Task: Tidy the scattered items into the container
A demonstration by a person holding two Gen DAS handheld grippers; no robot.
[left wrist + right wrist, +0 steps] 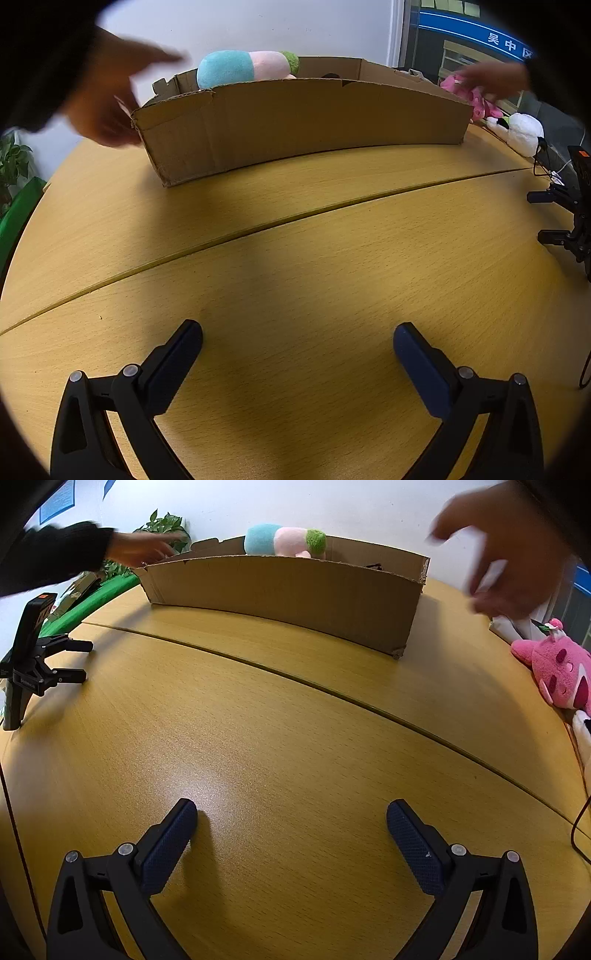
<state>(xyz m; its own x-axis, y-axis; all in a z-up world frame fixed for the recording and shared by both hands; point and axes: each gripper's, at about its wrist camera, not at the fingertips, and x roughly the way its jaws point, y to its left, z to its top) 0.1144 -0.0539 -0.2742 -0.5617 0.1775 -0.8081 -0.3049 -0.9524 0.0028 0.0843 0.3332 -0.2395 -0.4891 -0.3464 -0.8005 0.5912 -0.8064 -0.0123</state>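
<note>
two joined wooden tabletops [295,258], cardboard box [295,122], white wall [258,26], plant [166,524]

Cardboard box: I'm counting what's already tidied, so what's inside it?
Inside the cardboard box a blue, pink and green plush toy pokes above the rim. The front wall hides the box floor and anything lower.

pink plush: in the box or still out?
Out. The pink plush lies on the table past the right end of the cardboard box, apart from it.
</note>
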